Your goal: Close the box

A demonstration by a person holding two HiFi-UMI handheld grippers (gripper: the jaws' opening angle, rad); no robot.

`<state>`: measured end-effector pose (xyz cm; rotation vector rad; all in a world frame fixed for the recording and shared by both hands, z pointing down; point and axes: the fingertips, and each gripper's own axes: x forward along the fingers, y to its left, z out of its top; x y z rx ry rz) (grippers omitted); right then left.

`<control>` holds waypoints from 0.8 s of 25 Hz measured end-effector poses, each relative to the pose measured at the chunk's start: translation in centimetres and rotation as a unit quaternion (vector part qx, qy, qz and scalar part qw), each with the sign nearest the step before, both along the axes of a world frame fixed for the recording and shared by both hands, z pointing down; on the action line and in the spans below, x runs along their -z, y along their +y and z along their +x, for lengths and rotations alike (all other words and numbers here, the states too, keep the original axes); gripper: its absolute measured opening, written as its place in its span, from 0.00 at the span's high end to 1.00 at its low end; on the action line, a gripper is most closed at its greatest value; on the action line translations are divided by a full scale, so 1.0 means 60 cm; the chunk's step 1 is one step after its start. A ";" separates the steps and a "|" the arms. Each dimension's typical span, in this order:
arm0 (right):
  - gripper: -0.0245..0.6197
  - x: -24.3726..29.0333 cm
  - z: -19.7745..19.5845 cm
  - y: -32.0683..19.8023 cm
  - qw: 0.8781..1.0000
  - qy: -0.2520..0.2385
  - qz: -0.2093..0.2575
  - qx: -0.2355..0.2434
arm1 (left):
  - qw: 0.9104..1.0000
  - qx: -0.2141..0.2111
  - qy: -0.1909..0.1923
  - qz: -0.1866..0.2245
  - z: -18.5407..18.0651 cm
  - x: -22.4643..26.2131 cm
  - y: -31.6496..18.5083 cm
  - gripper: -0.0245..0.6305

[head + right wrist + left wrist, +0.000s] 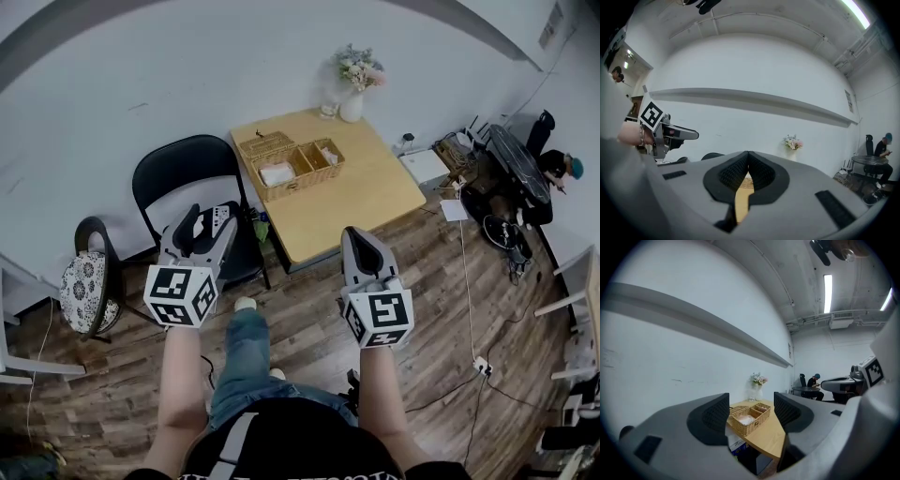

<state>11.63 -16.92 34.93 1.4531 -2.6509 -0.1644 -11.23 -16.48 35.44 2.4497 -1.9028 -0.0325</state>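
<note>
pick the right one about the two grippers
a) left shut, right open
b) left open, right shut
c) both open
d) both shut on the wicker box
B: the left gripper has its jaws well apart and nothing between them, the right gripper has its jaws meeting at the tips on nothing, and the wicker box sits untouched, far off on the wooden table.

box 1 | table 1 | vase 1 | chairs 2
</note>
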 end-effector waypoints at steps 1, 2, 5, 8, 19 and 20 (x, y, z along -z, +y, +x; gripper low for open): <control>0.94 0.000 0.000 -0.012 1.000 0.000 0.000 -0.003 | 1.000 -0.001 0.003 0.000 -0.003 0.000 -0.015 0.52; 0.94 0.001 0.000 -0.026 1.000 0.001 -0.001 -0.007 | 1.000 -0.003 0.006 0.001 -0.005 0.002 -0.031 0.52; 0.94 0.006 -0.005 -0.067 1.000 0.003 -0.001 -0.015 | 1.000 -0.014 0.009 0.003 -0.008 0.008 -0.078 0.52; 0.94 0.008 -0.021 -0.115 1.000 0.009 -0.001 -0.020 | 1.000 -0.027 0.013 0.002 -0.019 0.009 -0.136 0.52; 0.94 -0.014 -0.098 -0.318 0.999 0.023 -0.019 -0.028 | 0.998 -0.043 0.023 -0.032 -0.091 -0.029 -0.365 0.52; 0.94 -0.018 -0.105 -0.334 0.999 0.026 -0.022 -0.028 | 0.998 -0.044 0.026 -0.038 -0.098 -0.037 -0.386 0.52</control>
